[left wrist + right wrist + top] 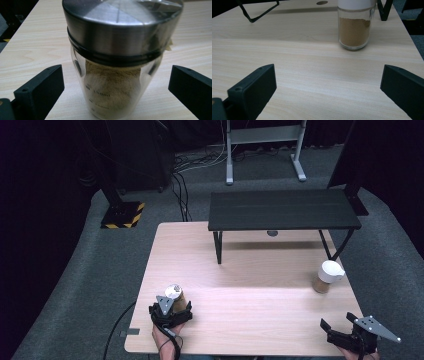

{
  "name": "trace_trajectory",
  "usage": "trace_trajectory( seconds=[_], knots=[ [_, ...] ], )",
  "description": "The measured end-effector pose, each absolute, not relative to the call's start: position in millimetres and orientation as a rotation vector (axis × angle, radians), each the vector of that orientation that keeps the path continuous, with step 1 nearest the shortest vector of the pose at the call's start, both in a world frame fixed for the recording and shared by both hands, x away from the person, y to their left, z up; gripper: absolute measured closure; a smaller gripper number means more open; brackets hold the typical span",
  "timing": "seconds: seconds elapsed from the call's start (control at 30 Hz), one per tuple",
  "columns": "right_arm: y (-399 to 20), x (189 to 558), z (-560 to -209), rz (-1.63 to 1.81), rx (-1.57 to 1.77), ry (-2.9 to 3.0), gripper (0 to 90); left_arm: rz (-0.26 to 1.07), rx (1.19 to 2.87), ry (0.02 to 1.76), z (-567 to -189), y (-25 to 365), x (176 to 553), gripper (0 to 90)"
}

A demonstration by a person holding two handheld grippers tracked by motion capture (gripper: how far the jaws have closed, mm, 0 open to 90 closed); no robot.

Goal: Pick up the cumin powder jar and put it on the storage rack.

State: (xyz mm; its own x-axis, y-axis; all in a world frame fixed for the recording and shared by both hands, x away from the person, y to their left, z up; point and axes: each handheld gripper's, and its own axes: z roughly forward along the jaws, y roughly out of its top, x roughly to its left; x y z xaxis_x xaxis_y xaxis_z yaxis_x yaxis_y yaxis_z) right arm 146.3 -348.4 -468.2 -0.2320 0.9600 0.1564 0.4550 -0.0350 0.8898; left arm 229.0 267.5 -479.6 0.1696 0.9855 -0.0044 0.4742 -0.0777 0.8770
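Observation:
A glass jar with a steel lid (174, 294) (117, 57) holds pale powder and stands near the table's front left. My left gripper (171, 307) (115, 97) is open, with the jar between its jaws and a gap on both sides. A second glass jar with a white lid (328, 276) (355, 25) holds brown powder at the right side of the table. My right gripper (336, 322) (327, 92) is open near the front right corner, a short way in front of that jar, with nothing between its jaws.
A low black shelf (282, 209) on thin legs stands across the back of the light wooden table (250, 275). A small round hole (272, 233) lies under it. Beyond the table are cables, a metal frame and a black-and-yellow base (123, 215) on grey carpet.

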Motion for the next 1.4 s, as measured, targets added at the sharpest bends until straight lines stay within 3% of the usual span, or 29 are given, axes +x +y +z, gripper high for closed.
trace_trajectory(
  seconds=[0.33,0.37,0.43,0.47,1.4],
  knots=[
    [-347,148,-468,1.227,1.496,1.717,0.0,0.836,1.648,1.432,-480,266,240,0.3],
    [-348,149,-468,1.228,1.494,1.719,0.0,0.825,1.642,1.431,-481,268,242,2.5],
    [-347,149,-468,1.226,1.495,1.716,0.0,0.780,1.628,1.435,-483,273,246,28.7],
    [-347,149,-468,1.226,1.496,1.714,0.0,0.804,1.625,1.433,-485,270,245,29.4],
    [-348,148,-467,1.210,1.500,1.703,0.0,0.815,1.634,1.378,-474,273,237,30.4]
  ],
)
